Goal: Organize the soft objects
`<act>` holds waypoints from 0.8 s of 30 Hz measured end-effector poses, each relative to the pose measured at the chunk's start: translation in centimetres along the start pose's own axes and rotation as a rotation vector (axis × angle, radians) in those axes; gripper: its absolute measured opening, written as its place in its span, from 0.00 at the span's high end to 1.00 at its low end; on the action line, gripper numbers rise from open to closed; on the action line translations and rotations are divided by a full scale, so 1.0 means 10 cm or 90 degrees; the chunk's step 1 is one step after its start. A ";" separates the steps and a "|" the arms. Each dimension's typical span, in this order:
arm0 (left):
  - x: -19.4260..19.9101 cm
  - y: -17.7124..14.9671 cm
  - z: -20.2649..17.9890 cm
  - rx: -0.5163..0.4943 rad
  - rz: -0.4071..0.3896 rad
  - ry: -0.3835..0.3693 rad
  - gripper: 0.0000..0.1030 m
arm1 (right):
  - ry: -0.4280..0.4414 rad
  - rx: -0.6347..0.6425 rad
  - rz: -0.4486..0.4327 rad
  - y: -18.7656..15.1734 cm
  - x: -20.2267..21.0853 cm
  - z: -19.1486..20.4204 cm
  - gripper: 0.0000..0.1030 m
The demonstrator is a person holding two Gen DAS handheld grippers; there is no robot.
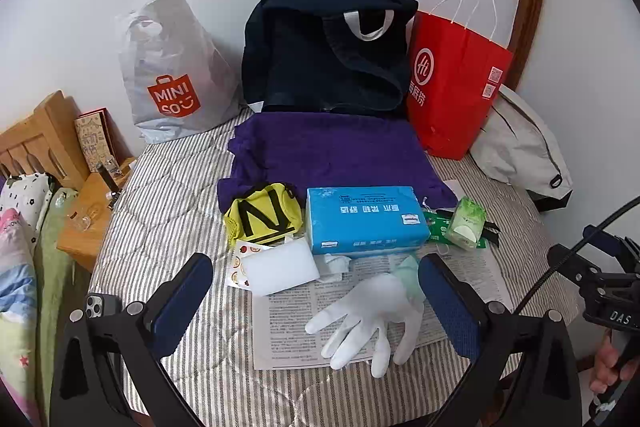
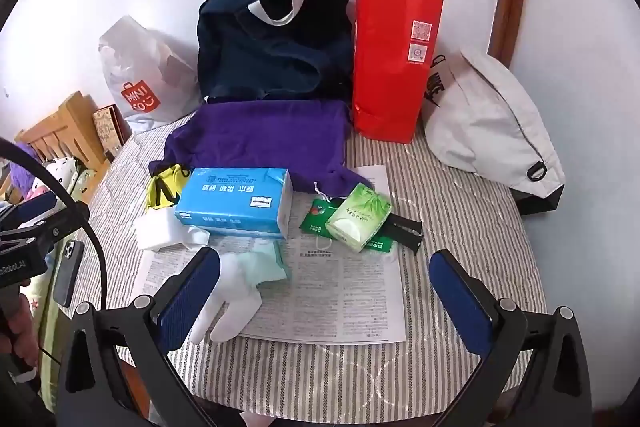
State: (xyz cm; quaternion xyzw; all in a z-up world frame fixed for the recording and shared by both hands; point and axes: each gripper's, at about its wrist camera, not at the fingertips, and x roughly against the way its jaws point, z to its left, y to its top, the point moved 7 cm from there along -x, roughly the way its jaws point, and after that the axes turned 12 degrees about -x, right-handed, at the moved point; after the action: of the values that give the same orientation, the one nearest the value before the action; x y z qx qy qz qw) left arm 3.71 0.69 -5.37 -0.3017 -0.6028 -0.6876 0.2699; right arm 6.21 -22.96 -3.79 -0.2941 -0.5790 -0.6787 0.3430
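A white glove (image 1: 368, 319) (image 2: 232, 303) lies on a printed sheet (image 1: 292, 323) (image 2: 340, 299), partly over a mint cloth (image 2: 268, 263). Behind it are a blue tissue pack (image 1: 364, 219) (image 2: 236, 199), a small green tissue pack (image 1: 466, 223) (image 2: 358, 217), a yellow pouch (image 1: 264, 215) (image 2: 162, 189), a white foam block (image 1: 280, 267) (image 2: 152, 233) and a folded purple cloth (image 1: 328, 151) (image 2: 264, 135). My left gripper (image 1: 316, 261) hovers open above the glove. My right gripper (image 2: 325, 257) is open over the sheet, with the glove by its left finger.
Against the wall stand a white plastic bag (image 1: 172, 75) (image 2: 140, 75), a dark navy bag (image 1: 328, 47) (image 2: 272, 39), a red paper bag (image 1: 452, 83) (image 2: 392, 59) and a pale drawstring bag (image 1: 520, 147) (image 2: 488, 119). A phone (image 1: 100, 305) (image 2: 68, 273) lies at the striped cover's left edge.
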 end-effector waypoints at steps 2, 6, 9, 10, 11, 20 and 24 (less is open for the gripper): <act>0.00 0.00 0.00 0.003 0.000 -0.001 0.00 | 0.001 0.000 -0.003 -0.01 0.02 0.00 0.00; -0.01 -0.01 0.01 0.001 0.002 0.000 0.00 | 0.000 0.001 -0.006 -0.01 0.05 0.03 0.00; -0.02 -0.03 0.01 0.002 0.003 0.003 0.00 | 0.001 0.002 -0.005 -0.01 0.06 0.05 0.00; -0.02 -0.03 0.01 0.001 0.003 0.005 0.00 | 0.000 0.002 -0.005 -0.02 0.06 0.05 0.00; -0.02 -0.03 0.02 0.001 0.003 0.007 0.00 | -0.002 0.005 -0.005 -0.02 0.06 0.06 0.00; -0.03 -0.04 0.02 0.002 0.002 0.004 0.00 | -0.006 0.006 -0.010 0.01 0.11 0.06 0.00; -0.03 -0.05 0.03 0.003 0.003 0.004 0.00 | -0.005 0.004 -0.009 0.01 0.11 0.05 0.00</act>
State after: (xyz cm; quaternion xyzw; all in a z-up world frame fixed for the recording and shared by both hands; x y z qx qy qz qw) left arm 3.56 1.06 -5.85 -0.3002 -0.6032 -0.6862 0.2739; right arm 5.63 -22.56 -2.79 -0.2917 -0.5849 -0.6778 0.3368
